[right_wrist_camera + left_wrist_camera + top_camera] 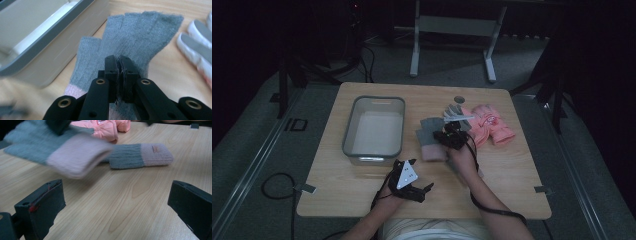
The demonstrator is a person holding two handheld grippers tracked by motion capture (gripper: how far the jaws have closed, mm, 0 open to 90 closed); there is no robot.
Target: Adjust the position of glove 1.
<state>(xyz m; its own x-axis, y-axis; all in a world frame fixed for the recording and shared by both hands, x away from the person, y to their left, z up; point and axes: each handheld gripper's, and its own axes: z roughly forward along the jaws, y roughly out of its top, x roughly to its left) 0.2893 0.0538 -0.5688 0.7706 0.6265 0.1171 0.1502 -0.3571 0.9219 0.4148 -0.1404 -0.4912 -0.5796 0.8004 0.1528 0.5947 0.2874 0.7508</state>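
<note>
My right gripper [119, 65] has its jaws pinched together on the grey glove [140, 35], gripping the knit at about the palm, just above the pink cuff. In the high view that gripper [451, 134] sits near the middle of the table [512, 165], a little toward the right edge, with the glove [430, 131] under it and its pink cuff pointing toward my near edge. From the left gripper view the same glove [50, 150] looks lifted off the wood and blurred, cuff end hanging nearest the camera.

A second grey glove [140, 155] with a pink cuff lies flat on the table behind it, apart from the one I hold. Beyond both, toward the far right corner, are the pink gloves [492, 122]; one of their white and grey fingertips [197, 47] shows just beside the grey glove in the right gripper view.

The bin [374, 127] stands on the left half of the table, its long side just beside the held glove; I see its grey rim [50, 42] close to the glove's thumb.

My left gripper [411, 184] is near the near edge, left of centre. Its jaws stand wide apart with nothing between them but bare wood, well short of the gloves.
</note>
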